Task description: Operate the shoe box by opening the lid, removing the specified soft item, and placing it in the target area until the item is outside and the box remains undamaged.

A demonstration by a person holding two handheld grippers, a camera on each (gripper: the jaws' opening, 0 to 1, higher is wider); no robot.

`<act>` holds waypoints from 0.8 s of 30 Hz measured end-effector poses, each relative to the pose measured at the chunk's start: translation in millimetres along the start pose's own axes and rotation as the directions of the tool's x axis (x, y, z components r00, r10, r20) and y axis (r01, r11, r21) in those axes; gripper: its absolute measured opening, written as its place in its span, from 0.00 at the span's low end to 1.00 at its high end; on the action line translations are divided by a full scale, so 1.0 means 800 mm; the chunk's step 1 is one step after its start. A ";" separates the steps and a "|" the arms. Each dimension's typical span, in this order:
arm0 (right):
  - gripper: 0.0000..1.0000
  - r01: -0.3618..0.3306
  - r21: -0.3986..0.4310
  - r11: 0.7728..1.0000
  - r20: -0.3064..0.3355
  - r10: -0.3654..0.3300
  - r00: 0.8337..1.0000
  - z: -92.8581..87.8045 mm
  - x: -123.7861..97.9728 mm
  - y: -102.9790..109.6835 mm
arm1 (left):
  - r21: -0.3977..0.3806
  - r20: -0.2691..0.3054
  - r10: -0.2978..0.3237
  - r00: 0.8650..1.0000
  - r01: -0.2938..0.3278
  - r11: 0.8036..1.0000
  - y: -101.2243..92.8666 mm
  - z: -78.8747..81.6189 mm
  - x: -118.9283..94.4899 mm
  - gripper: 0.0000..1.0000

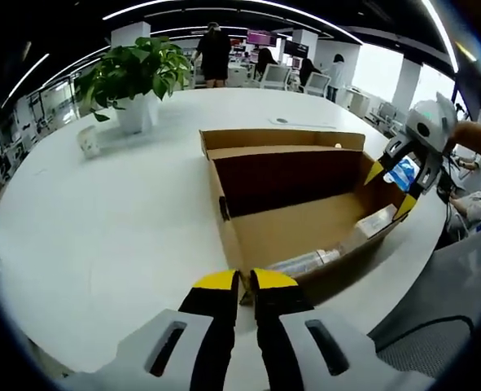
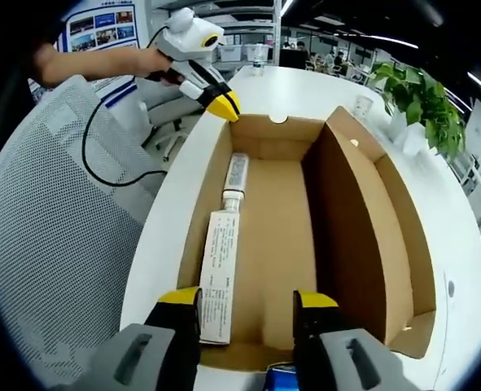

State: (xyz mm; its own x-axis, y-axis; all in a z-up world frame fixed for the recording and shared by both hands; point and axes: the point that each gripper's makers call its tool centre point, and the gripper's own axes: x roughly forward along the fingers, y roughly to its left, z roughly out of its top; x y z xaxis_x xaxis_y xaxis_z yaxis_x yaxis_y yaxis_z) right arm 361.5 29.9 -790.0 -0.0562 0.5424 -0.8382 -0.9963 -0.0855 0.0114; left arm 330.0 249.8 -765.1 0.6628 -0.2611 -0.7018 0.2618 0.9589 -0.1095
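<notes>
An open brown shoe box lies on the white table, its lid folded back. Along one wall inside lie a long white carton and a pale tube. My left gripper is shut on the box's near corner edge. My right gripper is open at the opposite end wall, its jaws wide apart above the carton's end. A blue packet lies just outside that end.
A potted plant and a white cup stand on the table beyond the box. A grey mesh chair sits at the table's edge, with a black cable hanging. People stand far back.
</notes>
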 end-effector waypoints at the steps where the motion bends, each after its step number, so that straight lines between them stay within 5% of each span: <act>1: 0.42 0.007 -0.004 1.000 -0.003 -0.007 1.000 0.000 -0.001 -0.002 | 0.000 -0.001 0.000 1.000 0.000 1.000 0.000 0.000 0.000 0.05; 19: 0.38 -0.001 0.016 1.000 0.017 0.001 1.000 0.004 0.007 0.006 | -0.010 -0.011 0.005 1.000 -0.005 1.000 0.000 -0.002 -0.001 0.04; 24: 0.30 -0.001 -0.007 1.000 0.013 0.001 1.000 0.004 0.015 0.010 | -0.013 -0.009 0.006 1.000 -0.006 1.000 0.000 -0.002 -0.001 0.04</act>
State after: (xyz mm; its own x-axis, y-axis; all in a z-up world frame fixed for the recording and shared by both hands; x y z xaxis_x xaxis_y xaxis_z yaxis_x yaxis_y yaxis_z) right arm 352.8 38.4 -798.1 -0.0585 0.5533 -0.8309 -0.9957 -0.0918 0.0089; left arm 328.6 249.9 -765.8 0.6577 -0.2544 -0.7090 0.2488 0.9618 -0.1143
